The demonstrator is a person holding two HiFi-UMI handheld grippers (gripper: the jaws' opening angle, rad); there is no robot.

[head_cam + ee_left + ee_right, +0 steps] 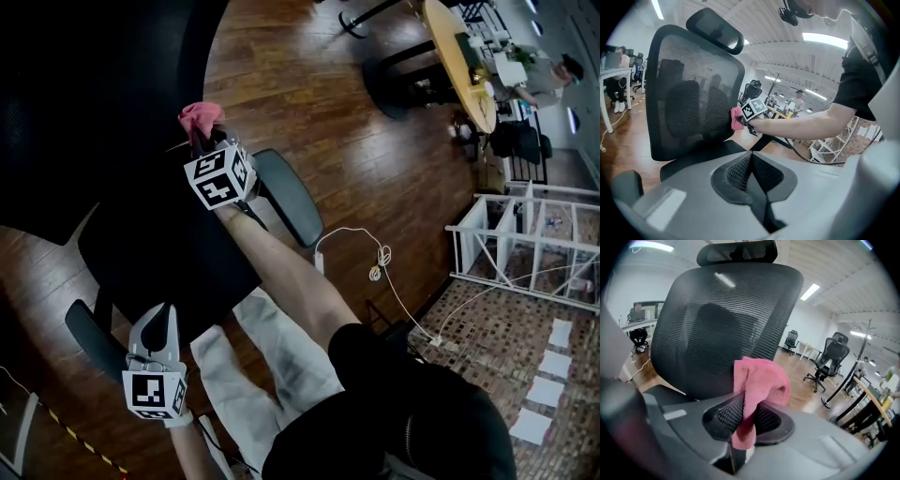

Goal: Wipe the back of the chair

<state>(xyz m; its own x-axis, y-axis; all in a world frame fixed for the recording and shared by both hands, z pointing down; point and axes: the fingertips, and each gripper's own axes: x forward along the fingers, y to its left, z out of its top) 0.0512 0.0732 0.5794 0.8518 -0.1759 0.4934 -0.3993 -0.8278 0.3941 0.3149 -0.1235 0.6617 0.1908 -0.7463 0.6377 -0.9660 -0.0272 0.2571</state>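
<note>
A black mesh office chair stands before me, its backrest [726, 319] topped by a headrest [737, 253]. My right gripper [208, 141] is shut on a pink cloth [757, 380], which bunches above the jaws close to the mesh. In the left gripper view the pink cloth [736, 118] sits against the right edge of the chair backrest [693, 93]. My left gripper [157, 352] is shut with nothing in it, low at the left beside the chair's armrest [94, 339].
The chair's other armrest [289, 197] is right of the right gripper. A white cable [375, 262] lies on the wood floor. A round table [459, 56] and a white rack [530, 244] stand at the right. Other office chairs [832, 357] stand behind.
</note>
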